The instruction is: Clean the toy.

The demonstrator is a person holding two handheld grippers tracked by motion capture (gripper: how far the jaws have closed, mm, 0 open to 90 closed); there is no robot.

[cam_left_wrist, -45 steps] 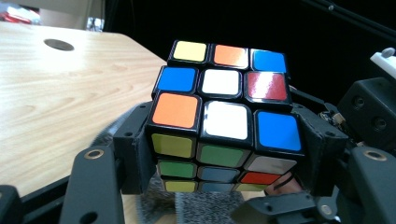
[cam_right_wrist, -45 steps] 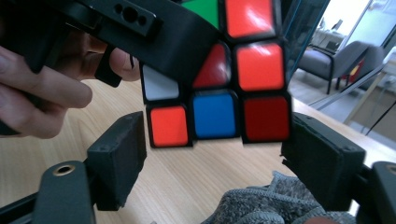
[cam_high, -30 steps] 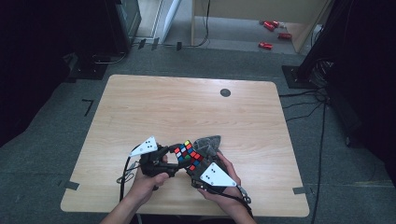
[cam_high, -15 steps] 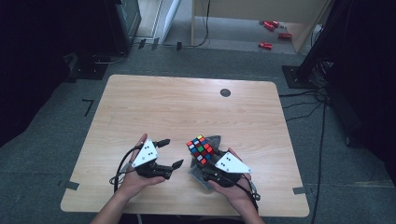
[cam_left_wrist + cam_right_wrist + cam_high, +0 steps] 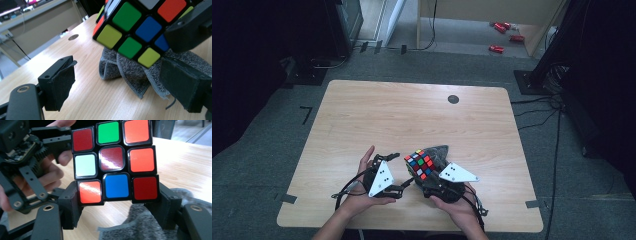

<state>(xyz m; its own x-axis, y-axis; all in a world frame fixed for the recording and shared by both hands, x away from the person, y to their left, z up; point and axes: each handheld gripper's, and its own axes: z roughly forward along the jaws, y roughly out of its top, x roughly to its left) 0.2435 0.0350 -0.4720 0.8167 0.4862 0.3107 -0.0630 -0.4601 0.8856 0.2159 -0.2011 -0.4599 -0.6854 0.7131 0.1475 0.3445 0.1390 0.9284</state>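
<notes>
The puzzle cube (image 5: pixel 420 163) is the landmark here. It sits raised above the wooden counter (image 5: pixel 412 115), near the counter's front edge, clamped in the right claw (image 5: pixel 116 205), whose two padded jaws press on the bottom row of the cube from either side. In the right gripper view the face turned to the camera has a dark red centre, with green above it and blue below.

Directly under the cube lies a grey cloth (image 5: pixel 125 72), crumpled on the counter and partly beneath the right claw.

Just to the left of the cube is the left claw (image 5: pixel 399 175), released: its jaws have just been opening and stand apart with nothing between them. In the left gripper view one jaw is near the cloth and the other stands over bare wood.

Farther behind the cube, a small dark round disc (image 5: pixel 453 99) is set into the counter.
</notes>
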